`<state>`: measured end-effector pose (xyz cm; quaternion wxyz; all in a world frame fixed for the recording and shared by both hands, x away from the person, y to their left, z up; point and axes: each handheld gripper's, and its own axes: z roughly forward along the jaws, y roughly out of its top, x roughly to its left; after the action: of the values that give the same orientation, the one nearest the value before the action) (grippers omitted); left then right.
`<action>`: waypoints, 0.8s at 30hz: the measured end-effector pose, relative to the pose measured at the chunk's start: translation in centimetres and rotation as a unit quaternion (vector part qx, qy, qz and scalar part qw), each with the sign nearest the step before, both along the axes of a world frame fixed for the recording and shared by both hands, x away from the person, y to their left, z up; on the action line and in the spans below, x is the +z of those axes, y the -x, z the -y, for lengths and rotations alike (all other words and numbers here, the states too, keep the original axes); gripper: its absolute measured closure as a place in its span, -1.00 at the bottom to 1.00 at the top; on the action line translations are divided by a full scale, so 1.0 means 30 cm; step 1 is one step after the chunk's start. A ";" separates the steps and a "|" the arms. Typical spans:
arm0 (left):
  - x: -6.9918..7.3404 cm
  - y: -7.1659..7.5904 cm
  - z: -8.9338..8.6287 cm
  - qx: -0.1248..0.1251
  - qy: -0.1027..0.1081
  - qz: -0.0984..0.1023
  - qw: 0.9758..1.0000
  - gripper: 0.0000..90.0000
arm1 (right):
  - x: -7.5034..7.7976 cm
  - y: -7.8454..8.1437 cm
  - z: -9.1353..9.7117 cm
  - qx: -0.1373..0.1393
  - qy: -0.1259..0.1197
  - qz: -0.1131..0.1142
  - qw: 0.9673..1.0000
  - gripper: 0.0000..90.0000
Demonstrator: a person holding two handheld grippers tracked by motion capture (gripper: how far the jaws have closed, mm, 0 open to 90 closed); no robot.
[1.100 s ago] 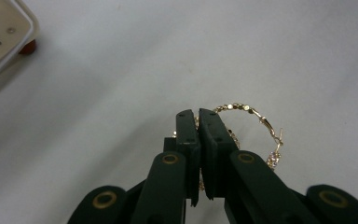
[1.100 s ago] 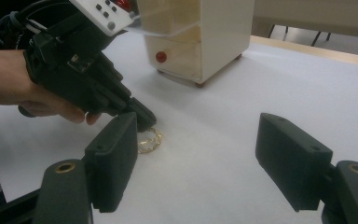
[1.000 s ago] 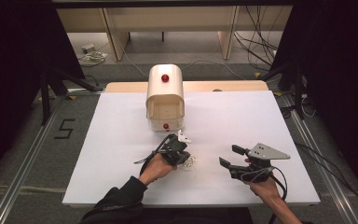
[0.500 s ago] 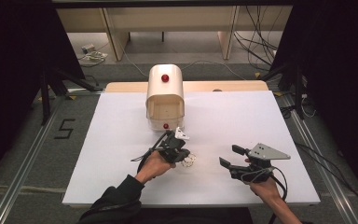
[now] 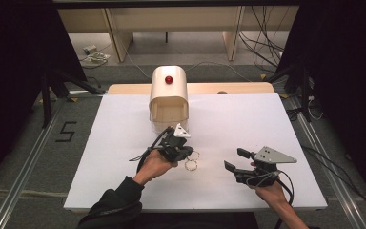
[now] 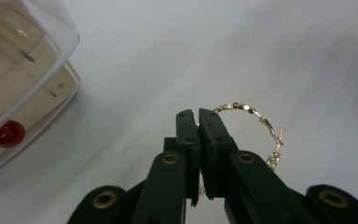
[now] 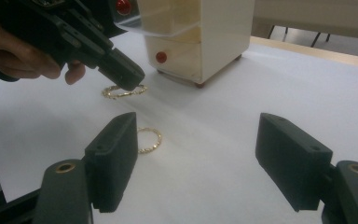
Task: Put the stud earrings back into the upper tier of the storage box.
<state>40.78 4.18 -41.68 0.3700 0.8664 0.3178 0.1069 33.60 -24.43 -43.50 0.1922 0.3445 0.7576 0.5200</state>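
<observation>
A cream jewellery box (image 5: 169, 98) with red knobs (image 7: 161, 57) stands at the table's far middle, its front open. My left gripper (image 6: 198, 116) is shut on a thin gold hoop (image 6: 249, 112), which hangs just above the white table in front of the box. In the right gripper view that left gripper (image 7: 126, 77) carries the hoop (image 7: 123, 91) clear of the surface. A second gold hoop (image 7: 150, 140) lies flat on the table, closer to me. My right gripper (image 7: 200, 154) stands open with nothing between its jaws, at the near right (image 5: 236, 160).
The white table top (image 5: 248, 119) stretches wide on both sides of the box. A wooden board edge (image 5: 228, 88) runs behind it. Cables lie on the floor beyond, and dark curtains flank the table.
My left gripper has risen a little with the gold hoop and edged toward the box. The right gripper and the second hoop have kept still.
</observation>
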 end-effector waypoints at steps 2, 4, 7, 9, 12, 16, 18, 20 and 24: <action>0.011 0.001 -0.003 -0.001 0.003 0.004 1.000 0.93 | 0.000 0.000 0.000 0.000 0.000 0.000 1.000 -0.33; 0.021 0.002 -0.007 -0.002 0.006 0.007 1.000 0.93 | 0.000 0.000 0.000 0.001 0.001 0.001 1.000 -0.33; 0.038 0.003 -0.013 -0.001 0.010 0.010 1.000 0.93 | 0.000 0.000 0.000 0.001 0.000 0.001 1.000 -0.33; 0.048 0.004 -0.018 0.001 0.014 0.012 1.000 0.93 | 0.000 0.000 0.000 0.001 0.000 0.001 1.000 -0.33; 0.061 0.004 -0.024 0.001 0.017 0.017 1.000 0.93 | 0.000 0.000 0.000 0.001 0.001 0.001 1.000 -0.33; 0.075 0.004 -0.033 0.004 0.025 0.020 0.999 0.93 | 0.000 0.000 0.000 0.001 0.001 0.001 1.000 -0.33; 0.081 0.003 -0.037 0.006 0.029 0.022 0.999 0.93 | 0.000 0.000 -0.001 0.000 0.001 0.001 1.000 -0.33; 0.088 0.003 -0.042 0.004 0.028 0.024 0.999 0.93 | 0.000 0.000 -0.001 0.001 0.000 0.001 1.000 -0.33; 0.101 0.005 -0.049 0.003 0.031 0.028 0.999 0.93 | 0.000 0.000 0.000 0.000 0.000 0.001 1.000 -0.33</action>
<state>40.65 5.65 -38.64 0.4054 0.8500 0.3135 0.1221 33.61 -24.42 -43.50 0.1931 0.3434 0.7577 0.5202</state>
